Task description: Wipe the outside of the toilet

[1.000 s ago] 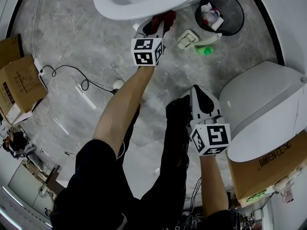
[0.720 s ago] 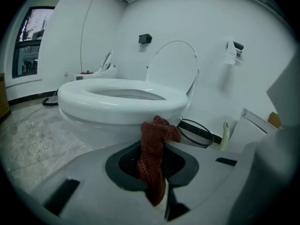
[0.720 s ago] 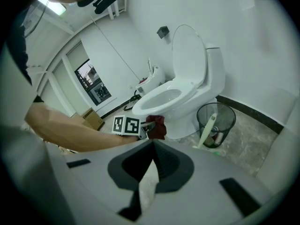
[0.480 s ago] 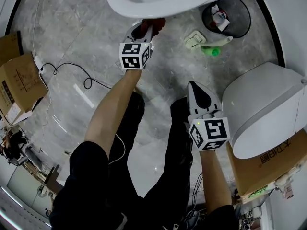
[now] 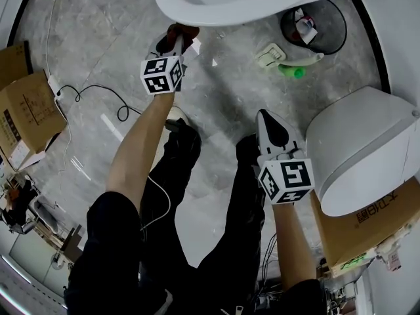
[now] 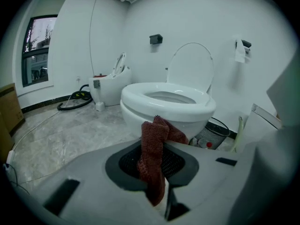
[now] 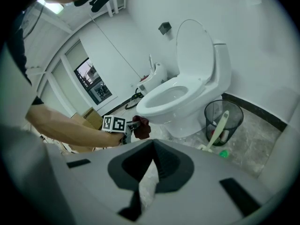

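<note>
The white toilet (image 5: 216, 2) fills the top of the head view, seat down and lid up (image 6: 190, 71). My left gripper (image 5: 176, 39) is shut on a dark red cloth (image 5: 184, 31) just under the bowl's front rim. In the left gripper view the cloth (image 6: 154, 146) hangs between the jaws in front of the bowl (image 6: 164, 111); whether it touches the bowl I cannot tell. My right gripper (image 5: 268, 115) hangs lower, over the floor by the person's legs, shut on nothing. The right gripper view shows the toilet (image 7: 185, 100), the left gripper (image 7: 127, 130) and the cloth (image 7: 142, 128).
A black wire bin (image 5: 315, 23) and a green-based brush (image 5: 296, 67) stand right of the toilet. Another white toilet's closed lid (image 5: 367, 146) lies at the right on a cardboard box (image 5: 367, 231). More boxes (image 5: 23, 113) and a cable (image 5: 98, 100) are on the left.
My left gripper has carried the cloth leftward along the underside of the bowl's front rim. The right gripper has stayed about where it was.
</note>
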{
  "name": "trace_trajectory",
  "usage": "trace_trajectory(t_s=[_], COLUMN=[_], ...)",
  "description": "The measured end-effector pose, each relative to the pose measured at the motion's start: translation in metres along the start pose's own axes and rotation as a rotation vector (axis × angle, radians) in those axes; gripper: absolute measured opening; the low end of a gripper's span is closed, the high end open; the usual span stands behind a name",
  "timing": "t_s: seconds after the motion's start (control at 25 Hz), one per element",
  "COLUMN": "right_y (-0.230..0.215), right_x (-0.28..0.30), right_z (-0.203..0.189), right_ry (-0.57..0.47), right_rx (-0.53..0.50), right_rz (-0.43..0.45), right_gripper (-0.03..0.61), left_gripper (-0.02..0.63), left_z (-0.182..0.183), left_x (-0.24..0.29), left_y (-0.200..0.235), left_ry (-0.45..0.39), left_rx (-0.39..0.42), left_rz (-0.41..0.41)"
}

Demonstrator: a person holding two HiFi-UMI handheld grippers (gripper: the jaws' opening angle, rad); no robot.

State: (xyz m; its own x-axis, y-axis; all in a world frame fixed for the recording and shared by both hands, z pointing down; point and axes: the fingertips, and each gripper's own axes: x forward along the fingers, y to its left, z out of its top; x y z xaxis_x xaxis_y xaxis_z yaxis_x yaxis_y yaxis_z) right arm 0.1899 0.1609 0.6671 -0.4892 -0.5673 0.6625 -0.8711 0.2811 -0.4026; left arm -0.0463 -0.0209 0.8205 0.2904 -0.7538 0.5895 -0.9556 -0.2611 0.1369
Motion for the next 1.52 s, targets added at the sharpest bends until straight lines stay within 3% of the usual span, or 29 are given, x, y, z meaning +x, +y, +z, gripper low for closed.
trace_trajectory(t_s=[0.16, 0.28, 0.56, 0.88, 1.12, 1.52], right_y=[-0.01, -0.021, -0.048, -0.111, -0.166, -0.201], right_x=[-0.005, -0.011, -0.031, -0.074, -0.106, -0.122], right_z=[-0.001, -0.001, -0.006, -0.014, -0.02, -0.035], right_ry=[-0.013, -0.023, -0.04, -0.068, -0.064, -0.091], right_rx=[0.016, 0.044, 0.075, 0.122, 0.151, 0.234], right_rz=[-0.031, -0.057, -0.07, -0.116, -0.157, -0.172], right_gripper=[0.002, 0.003, 0.002, 0.002, 0.002, 0.002], left_gripper=[0.06, 0.06, 0.06, 0.06, 0.06, 0.06], left_z=[-0.005, -0.013, -0.025, -0.022, 0.003, 0.042], left_x=[-0.012, -0.023, -0.03, 0.011, 0.07, 0.168], left_y=[0.016, 0.001, -0.101, -0.22, -0.28, -0.319], left_ry=[0.011, 0.02, 0.026, 0.013, -0.016, -0.072], left_rx=[0.012, 0.045, 0.101, 0.079, 0.018, -0.087], left_rz=[0.038, 0.0, -0.185, -0.283, -0.277, -0.196])
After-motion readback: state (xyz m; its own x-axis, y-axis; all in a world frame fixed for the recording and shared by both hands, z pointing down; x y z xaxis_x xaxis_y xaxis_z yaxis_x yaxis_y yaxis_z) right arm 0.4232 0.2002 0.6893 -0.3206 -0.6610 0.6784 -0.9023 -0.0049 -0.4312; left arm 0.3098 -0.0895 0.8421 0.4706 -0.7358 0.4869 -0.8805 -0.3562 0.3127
